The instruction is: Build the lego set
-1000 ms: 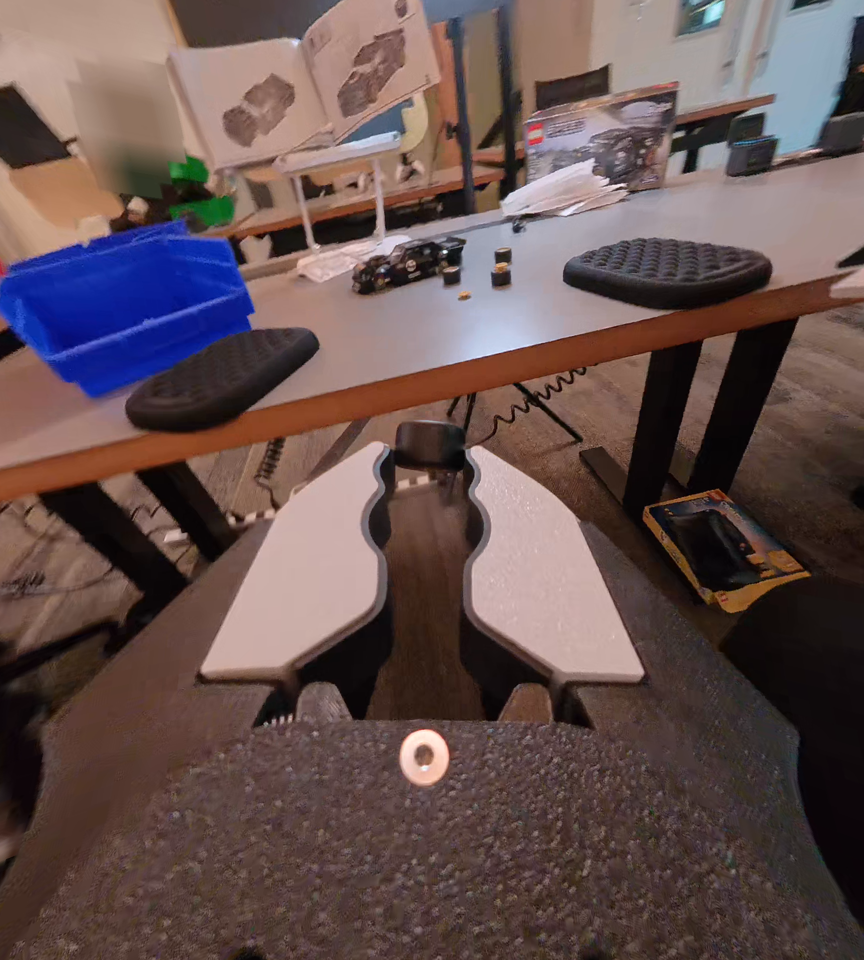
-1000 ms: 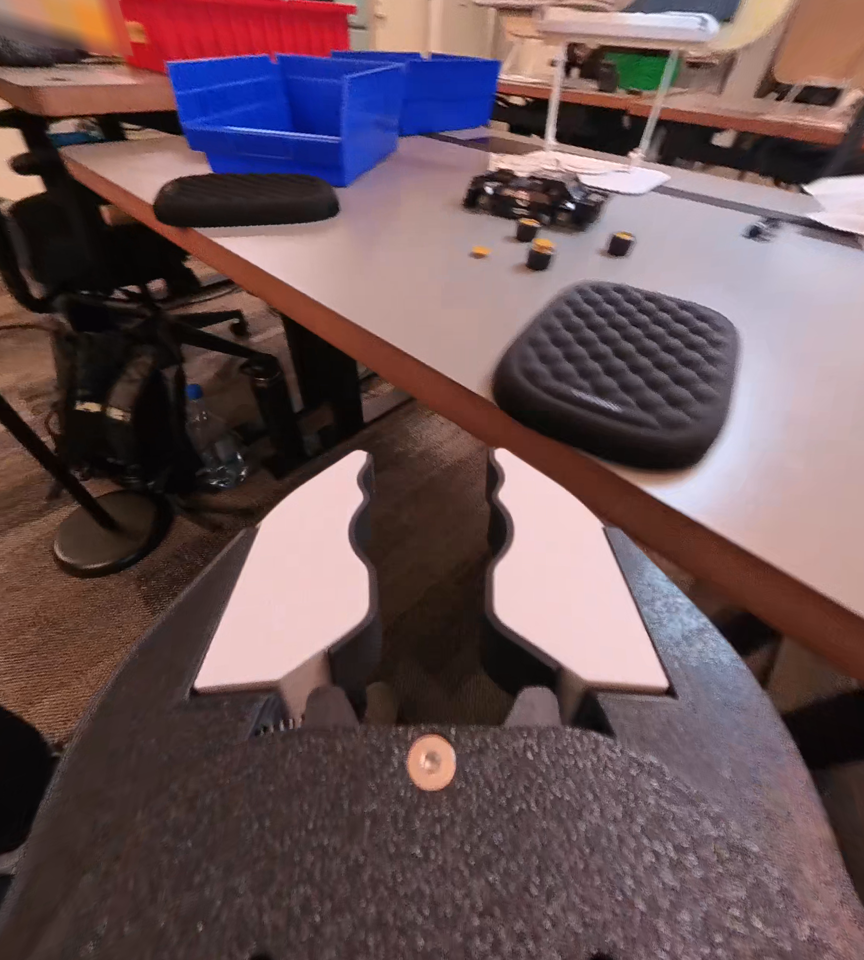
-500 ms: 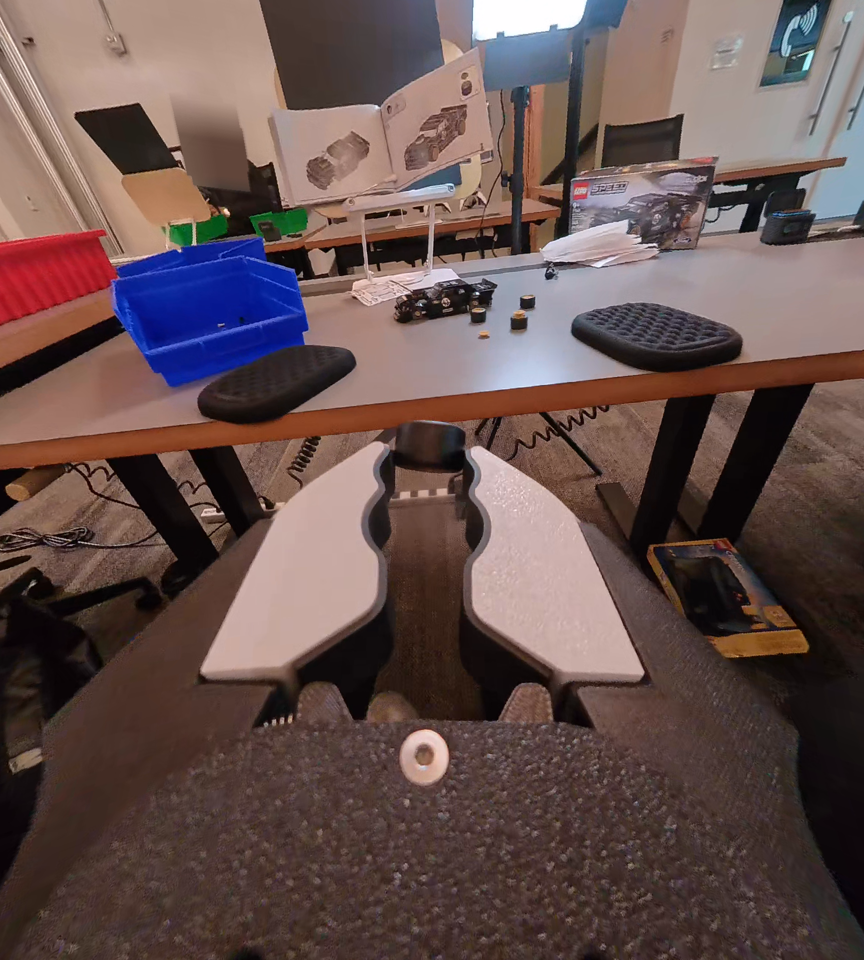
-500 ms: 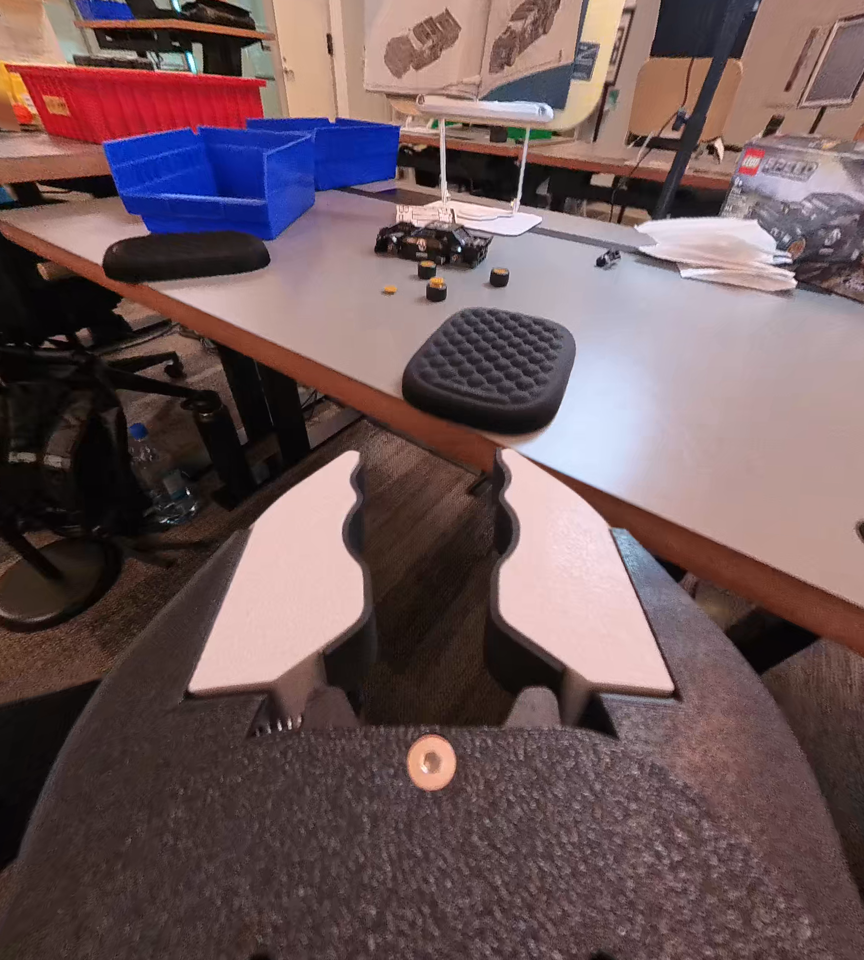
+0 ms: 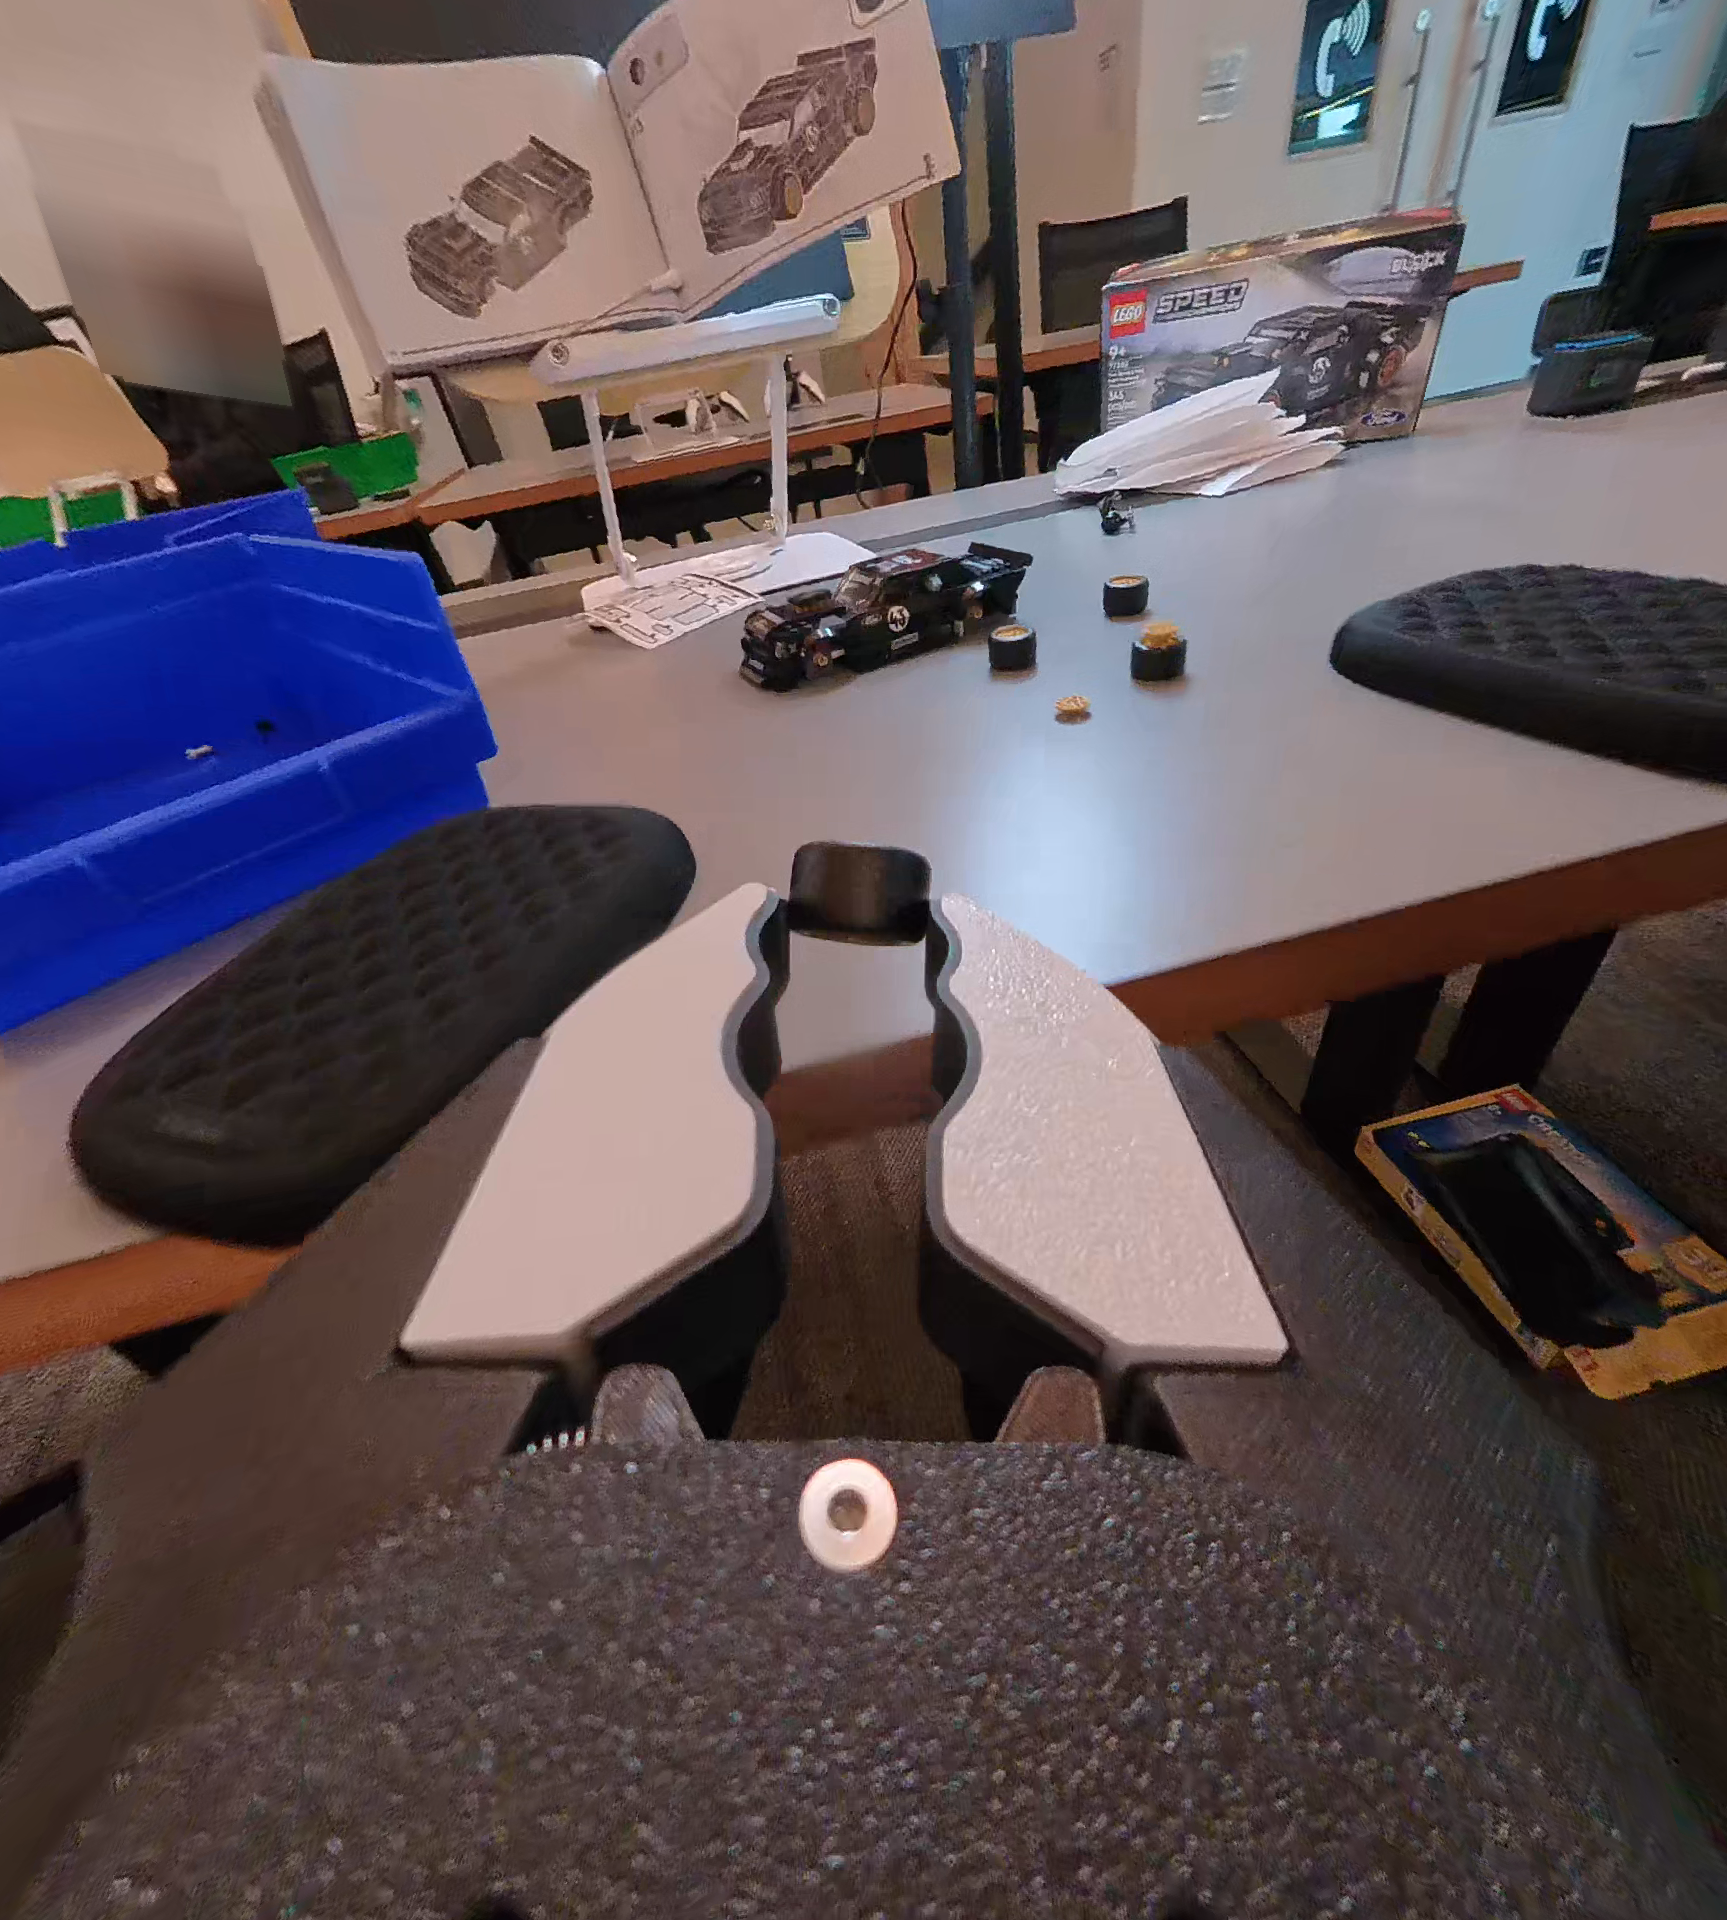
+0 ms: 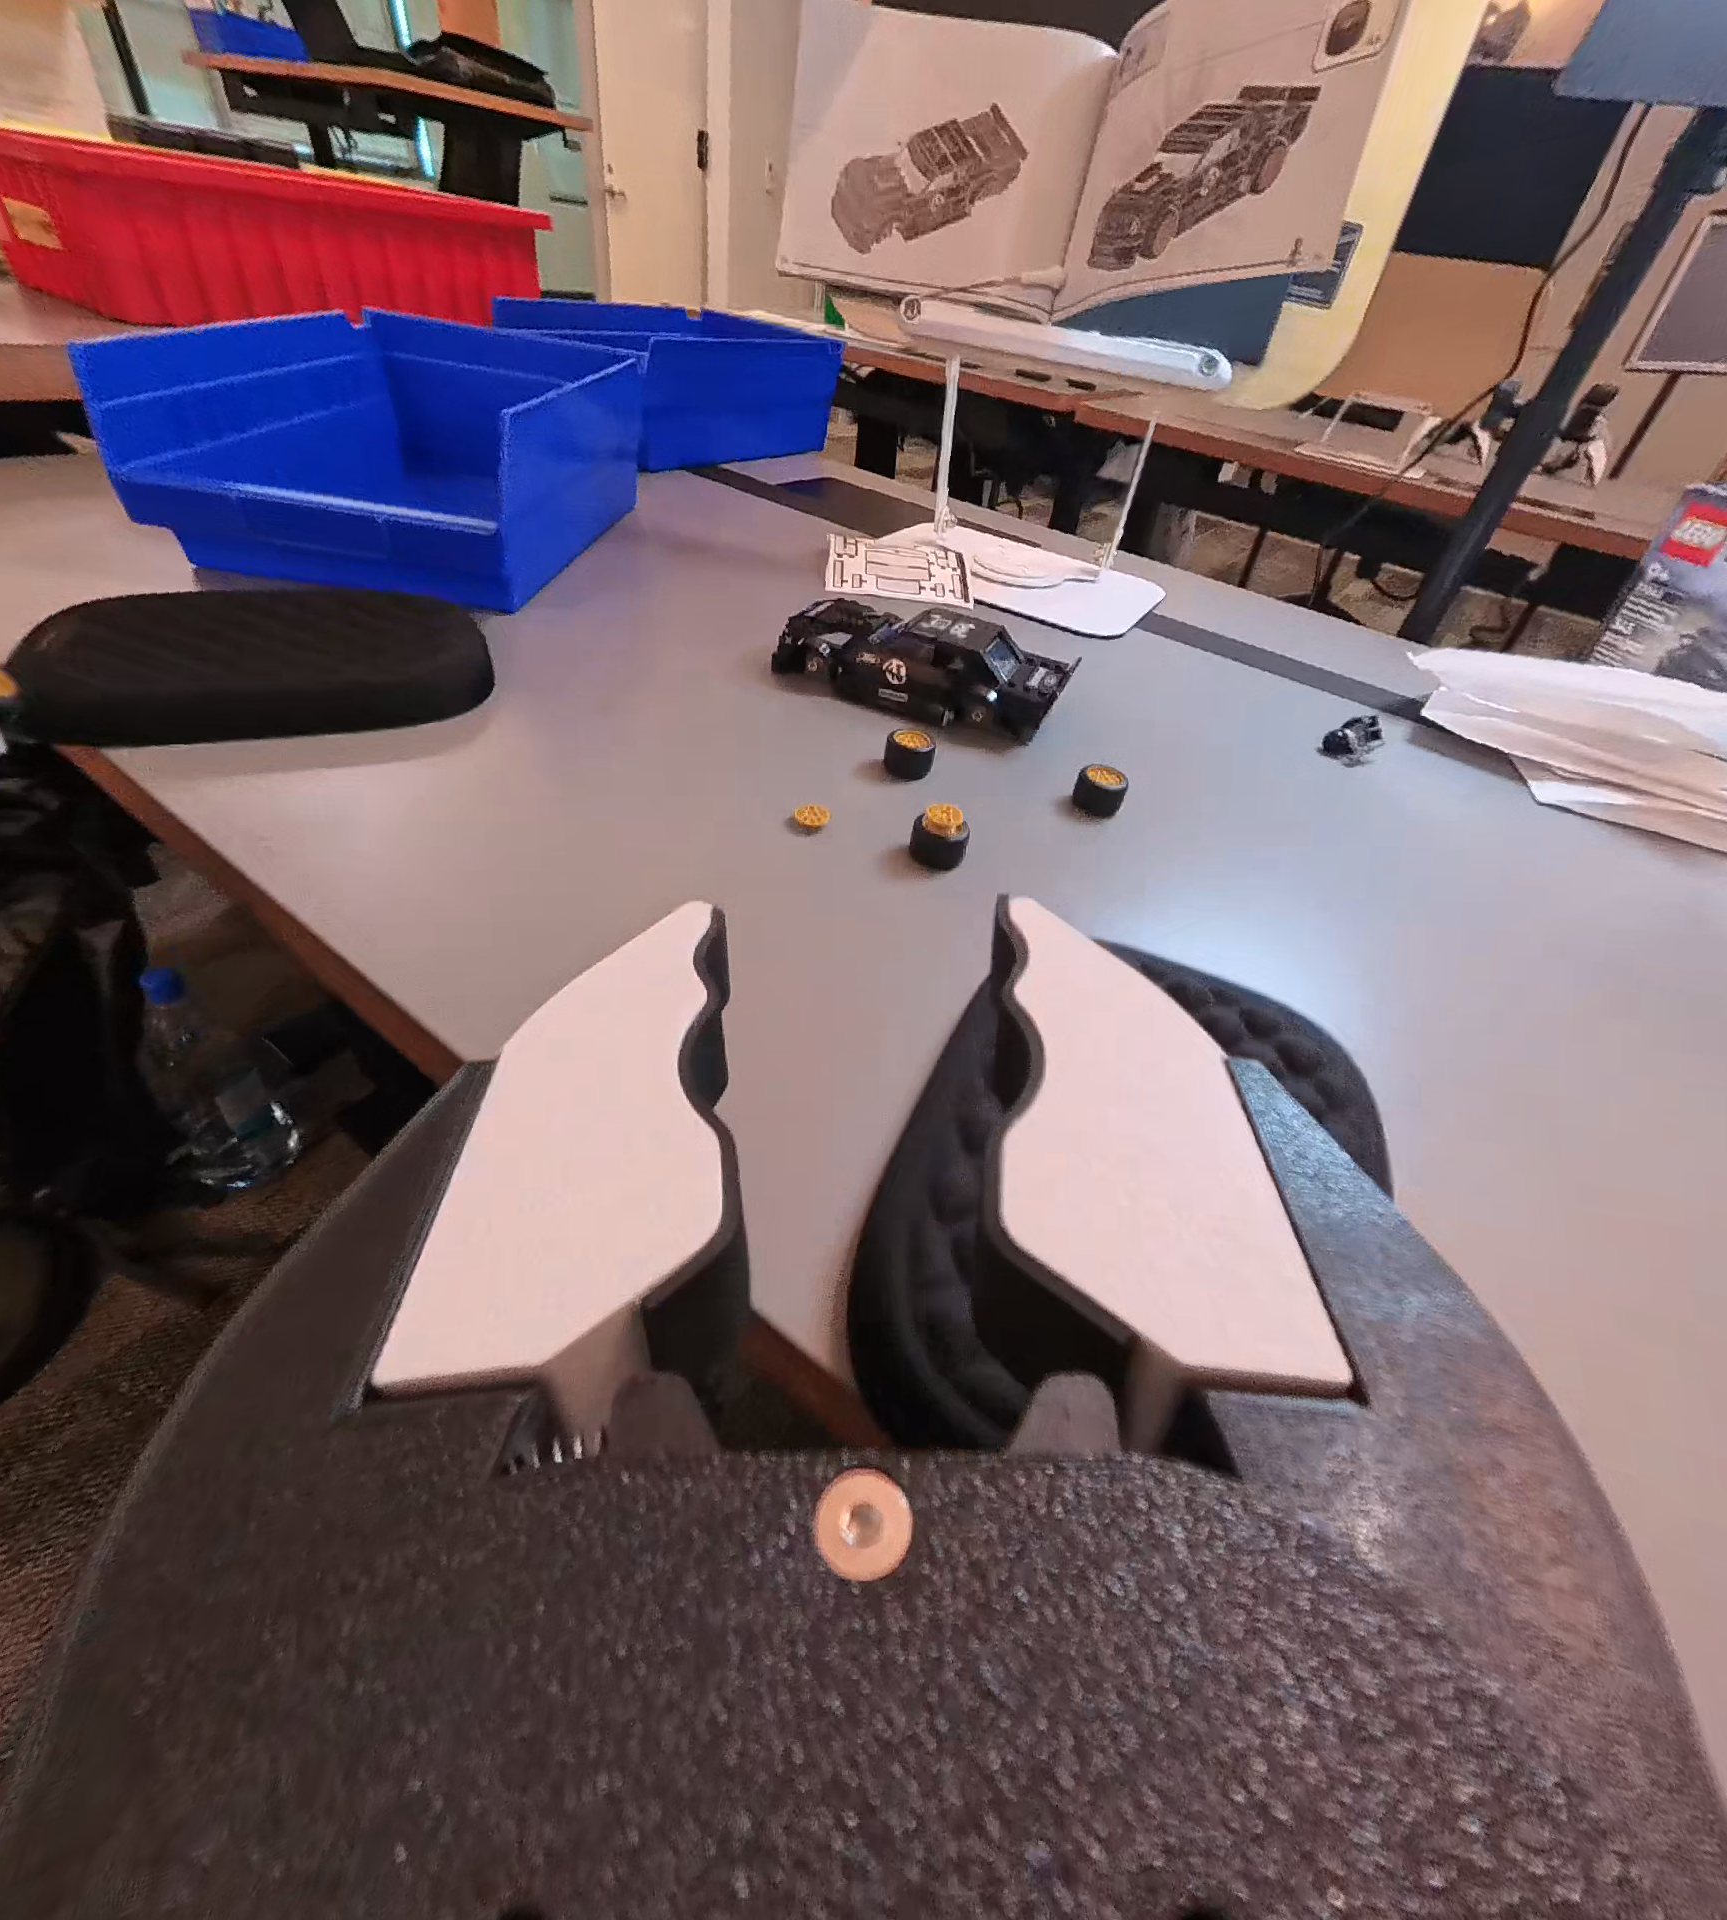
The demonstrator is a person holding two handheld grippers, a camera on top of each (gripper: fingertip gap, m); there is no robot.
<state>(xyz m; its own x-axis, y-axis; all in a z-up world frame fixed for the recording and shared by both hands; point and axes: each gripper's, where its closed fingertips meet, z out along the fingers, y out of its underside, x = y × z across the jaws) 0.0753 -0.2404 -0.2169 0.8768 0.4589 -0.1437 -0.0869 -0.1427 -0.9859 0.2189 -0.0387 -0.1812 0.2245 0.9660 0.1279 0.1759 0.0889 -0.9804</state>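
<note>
On the grey table (image 5: pixel 838 790) the black lego car (image 5: pixel 880 618) sits wheel-less, three loose tyres (image 6: pixel 938 834) just beside it. The left gripper (image 5: pixel 857 914) pinches a black tyre (image 5: pixel 857 891), its face hidden; the right gripper (image 6: pixel 857 935) gapes empty, covering much of a black pad (image 6: pixel 942 1247).

Blue bins (image 6: pixel 371 447) sit on the gray table (image 6: pixel 1461 1039). Two black bumpy pads (image 5: pixel 371 997) lie near its edge.

Grey table (image 5: pixel 942 790) with wooden edge on black legs (image 5: pixel 1378 1049), brown carpet (image 5: pixel 1669 997) below (more tables (image 6: pixel 1358 436) behind).
</note>
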